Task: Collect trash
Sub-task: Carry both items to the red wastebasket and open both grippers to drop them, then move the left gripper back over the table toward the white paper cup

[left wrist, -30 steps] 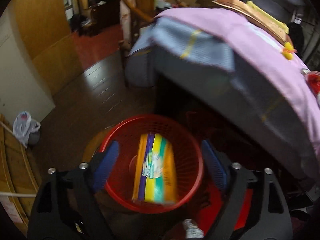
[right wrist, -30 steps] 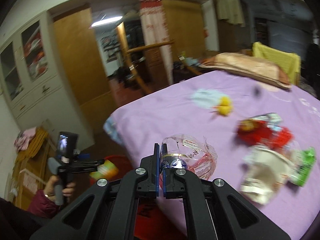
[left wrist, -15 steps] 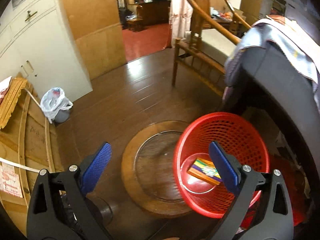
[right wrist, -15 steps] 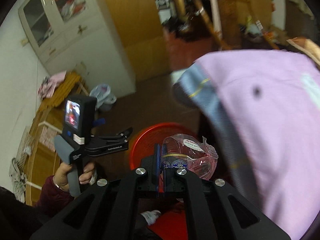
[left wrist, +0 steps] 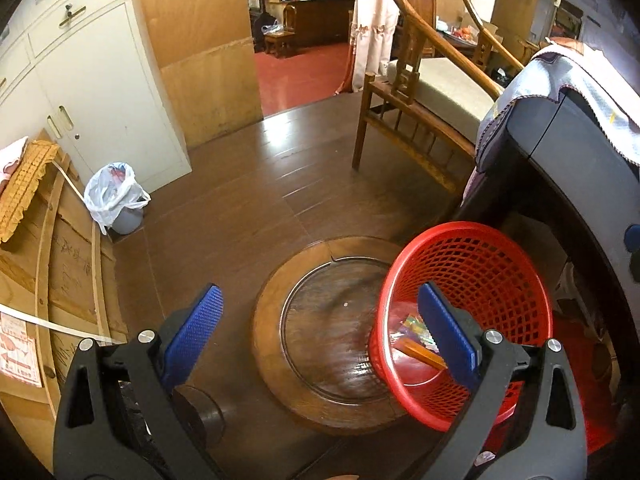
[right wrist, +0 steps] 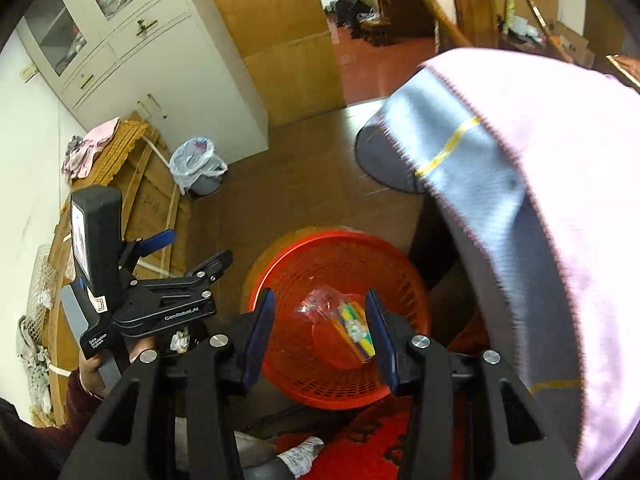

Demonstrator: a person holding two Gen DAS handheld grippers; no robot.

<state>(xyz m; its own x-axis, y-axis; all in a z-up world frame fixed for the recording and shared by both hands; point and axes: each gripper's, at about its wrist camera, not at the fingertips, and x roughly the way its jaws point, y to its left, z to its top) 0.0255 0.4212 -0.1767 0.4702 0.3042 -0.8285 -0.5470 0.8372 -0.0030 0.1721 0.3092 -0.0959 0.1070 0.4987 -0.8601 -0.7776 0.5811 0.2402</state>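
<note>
A red mesh basket (left wrist: 480,256) stands on the floor beside the bed; it also shows in the right wrist view (right wrist: 344,256). In it lie a striped yellow-green wrapper (right wrist: 358,330) and a clear plastic bag (right wrist: 318,302). The wrapper also shows in the left wrist view (left wrist: 416,340). My right gripper (right wrist: 320,332) is open and empty right above the basket. My left gripper (left wrist: 320,332) is open and empty, held left of the basket above a round wooden stool (left wrist: 320,320). It also shows in the right wrist view (right wrist: 176,264).
The bed with a pink and blue sheet (right wrist: 540,184) rises at the right. A wooden chair (left wrist: 424,92) stands behind the basket. A small bin with a white bag (left wrist: 116,200) sits by the white cabinet (left wrist: 92,80). A wooden board (left wrist: 52,280) leans at left.
My right gripper has opened and the clear plastic bag has dropped into the basket. The left gripper has swung left, off the basket and over the stool.
</note>
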